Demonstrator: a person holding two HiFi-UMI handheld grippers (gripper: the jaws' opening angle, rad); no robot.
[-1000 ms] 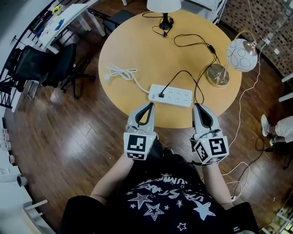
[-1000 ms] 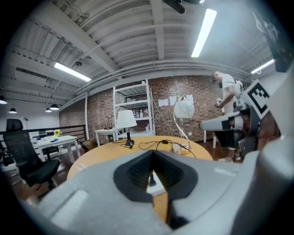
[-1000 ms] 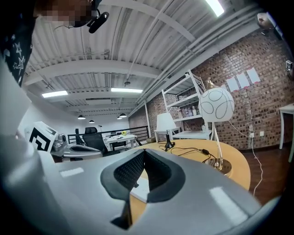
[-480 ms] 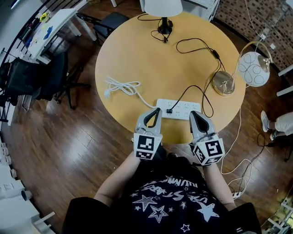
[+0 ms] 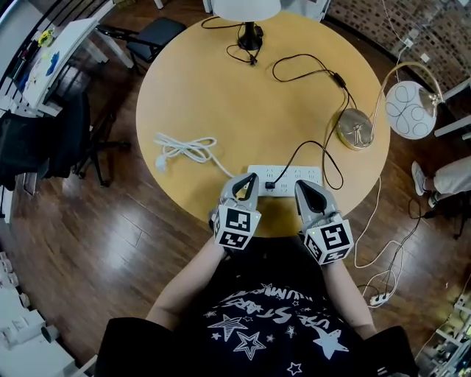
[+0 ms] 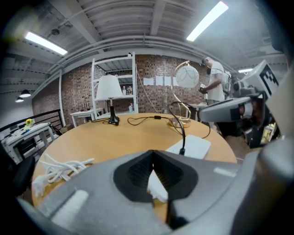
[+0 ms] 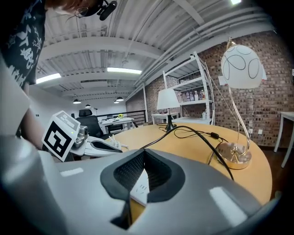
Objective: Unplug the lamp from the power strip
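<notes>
A white power strip (image 5: 287, 177) lies near the front edge of the round wooden table (image 5: 221, 88). A black plug (image 5: 270, 185) sits in it. Its black cord (image 5: 313, 151) loops back to the gold lamp base (image 5: 355, 129), whose white globe shade (image 5: 412, 109) hangs past the table's right rim. My left gripper (image 5: 248, 180) is shut and empty, its tips just left of the plug. My right gripper (image 5: 301, 187) is shut and empty at the strip's right end. In the left gripper view the strip (image 6: 192, 146) and plug (image 6: 182, 150) lie just ahead of the jaws.
A coiled white cord (image 5: 184, 147) lies left of the strip. A second lamp with a white shade (image 5: 246, 7) stands at the table's far edge, its black cord nearby. Chairs and a desk stand at the left. White cables trail on the floor at the right (image 5: 379, 291).
Both grippers have moved forward from off the table's front edge to the power strip. The table has drawn closer in the head view. Both jaws stay shut.
</notes>
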